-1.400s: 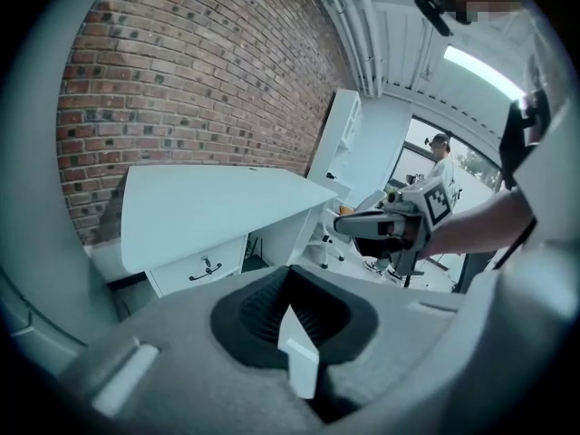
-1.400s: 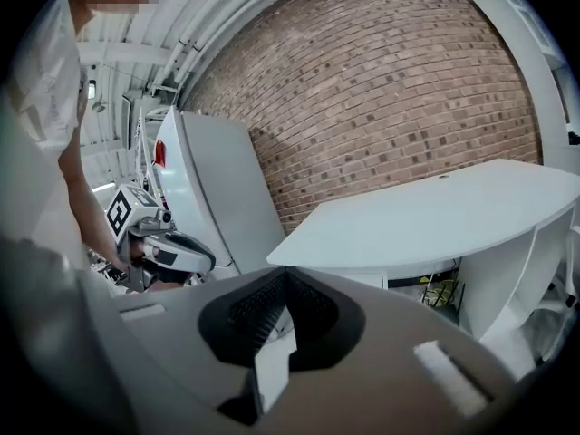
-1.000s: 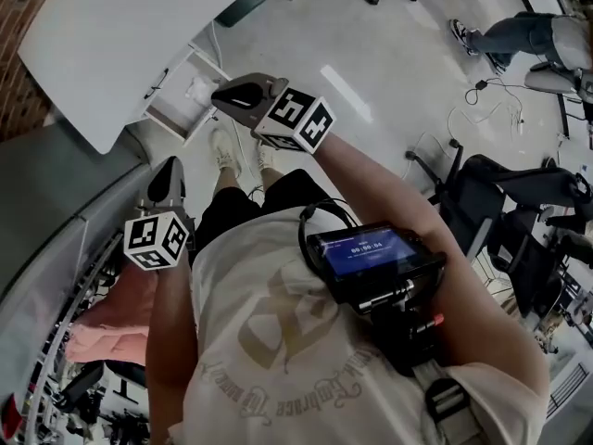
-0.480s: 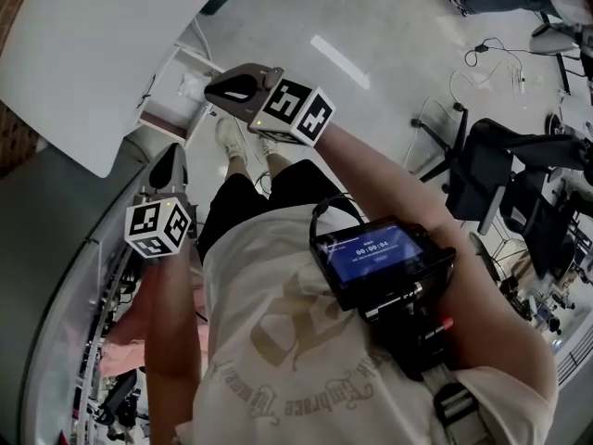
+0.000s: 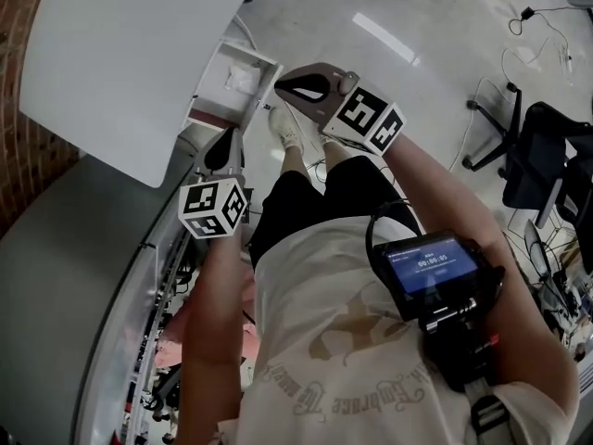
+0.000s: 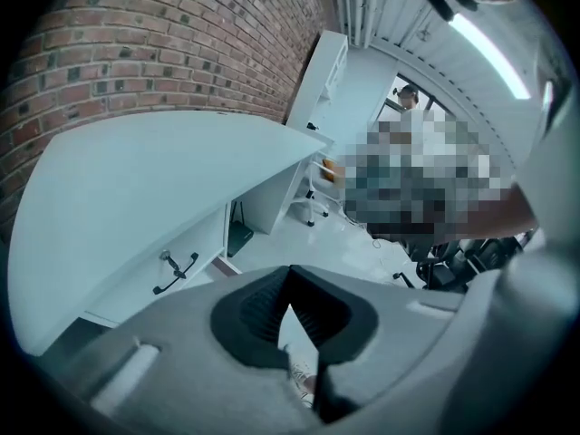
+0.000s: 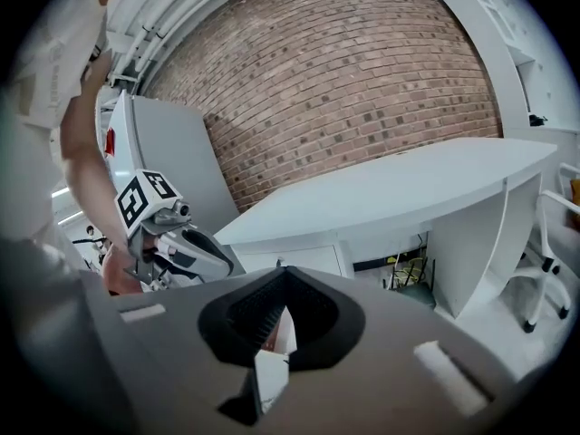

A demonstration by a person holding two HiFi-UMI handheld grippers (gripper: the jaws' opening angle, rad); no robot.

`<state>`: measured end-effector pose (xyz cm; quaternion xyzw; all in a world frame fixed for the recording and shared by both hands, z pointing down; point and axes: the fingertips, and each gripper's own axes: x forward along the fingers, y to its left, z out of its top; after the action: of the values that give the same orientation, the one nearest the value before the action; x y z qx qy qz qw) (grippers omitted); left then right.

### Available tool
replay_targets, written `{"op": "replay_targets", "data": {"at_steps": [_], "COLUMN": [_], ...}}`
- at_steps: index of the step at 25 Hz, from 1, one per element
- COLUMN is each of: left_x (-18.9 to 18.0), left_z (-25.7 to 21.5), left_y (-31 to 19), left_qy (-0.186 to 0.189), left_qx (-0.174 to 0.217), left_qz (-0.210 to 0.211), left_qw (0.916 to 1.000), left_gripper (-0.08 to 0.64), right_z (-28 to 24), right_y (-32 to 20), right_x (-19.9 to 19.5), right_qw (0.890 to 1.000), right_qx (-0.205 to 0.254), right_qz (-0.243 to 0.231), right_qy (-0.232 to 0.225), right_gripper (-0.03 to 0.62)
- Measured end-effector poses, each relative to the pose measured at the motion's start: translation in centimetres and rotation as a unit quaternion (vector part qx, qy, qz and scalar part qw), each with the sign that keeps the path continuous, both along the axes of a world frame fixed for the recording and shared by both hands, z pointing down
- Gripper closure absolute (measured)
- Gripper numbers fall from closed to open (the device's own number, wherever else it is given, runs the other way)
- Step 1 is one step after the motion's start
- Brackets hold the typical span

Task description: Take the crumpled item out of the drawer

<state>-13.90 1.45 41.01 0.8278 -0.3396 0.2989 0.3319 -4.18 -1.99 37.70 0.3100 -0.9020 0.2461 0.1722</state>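
Note:
An open white drawer sticks out from under the white desk. In it lies a crumpled white item. My left gripper hangs just below the drawer's front, jaws shut and empty. To the right of the drawer my right gripper points at it, also shut with nothing in it. The left gripper view shows my left gripper with tips together, and a black drawer handle under the desk. Over my right gripper, the right gripper view shows the left gripper's body beside the desk.
A brick wall runs behind the desk and a grey cabinet stands at its end. My shoes stand on the pale floor below the drawer. Black office chairs and floor cables are to the right.
The head view has swung, so desk and drawer sit further right in it. Both grippers are closer to the drawer, the left one now just under its front. Jaws unchanged.

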Motion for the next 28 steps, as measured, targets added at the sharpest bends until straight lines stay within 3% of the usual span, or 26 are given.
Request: {"op": "replay_targets", "data": {"at_steps": [14, 17, 20, 28], "left_x": [1.9, 1.3, 0.2, 1.0], "left_z": [3.9, 6.8, 9.9, 11.3], "left_y": [-1.1, -0.6, -0.7, -1.1], "left_qy": [-0.059, -0.065, -0.075, -0.092], "left_qx": [-0.026, -0.038, -0.046, -0.052], "left_qz": [0.067, 0.081, 0.087, 0.105], "left_qw": [0.9957, 0.9939, 0.9923, 0.9889], "left_gripper": [0.555, 0.555, 0.555, 0.555], "right_z": [1.3, 3.7, 6.3, 6.9], "right_y": [-0.3, 0.0, 0.2, 0.9], "right_x": [3.7, 3.6, 2.5, 2.7], "right_qw": [0.994, 0.991, 0.989, 0.985], "right_qx": [-0.015, -0.022, -0.027, -0.034], "right_qz": [0.111, 0.131, 0.143, 0.167], "right_qy": [-0.022, -0.023, -0.026, -0.039], "right_gripper": [0.584, 0.584, 0.583, 0.584]}}
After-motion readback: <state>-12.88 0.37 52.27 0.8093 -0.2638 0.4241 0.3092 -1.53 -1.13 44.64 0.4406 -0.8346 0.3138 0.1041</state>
